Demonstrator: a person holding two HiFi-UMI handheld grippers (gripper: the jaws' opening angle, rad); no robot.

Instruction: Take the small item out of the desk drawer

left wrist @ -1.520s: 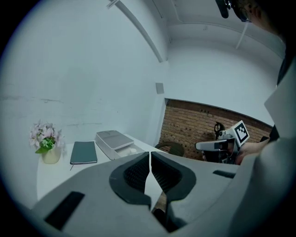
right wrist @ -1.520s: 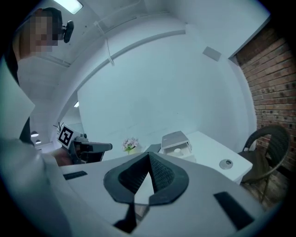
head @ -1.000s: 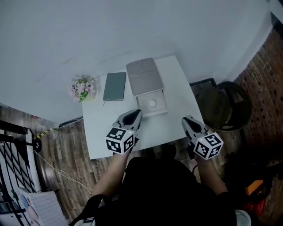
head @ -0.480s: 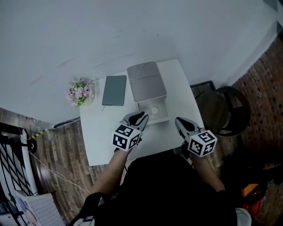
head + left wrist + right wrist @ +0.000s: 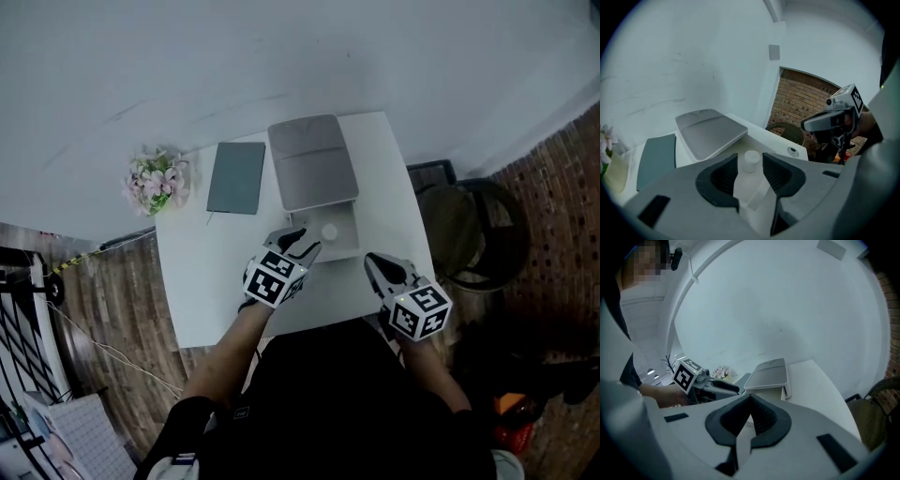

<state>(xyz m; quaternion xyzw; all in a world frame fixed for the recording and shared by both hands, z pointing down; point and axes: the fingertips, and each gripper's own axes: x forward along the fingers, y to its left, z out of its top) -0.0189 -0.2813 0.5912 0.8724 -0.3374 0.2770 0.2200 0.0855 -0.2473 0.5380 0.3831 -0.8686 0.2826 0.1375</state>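
Left gripper [image 5: 307,243] advanced to drawer [image 5: 350,246], opening jaws framing part-hidden white item [image 5: 751,159]

Head view looks steeply down on the desk [image 5: 206,277]; close gripper views face one and eleven o'clock, sharing the drawer unit [image 5: 312,164].

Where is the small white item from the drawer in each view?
Head view: item in the open drawer, just beyond the left gripper.
Left gripper view: item at centre, between its opening fingers.
Right gripper view: not in it.
Shared landmark: grey box.
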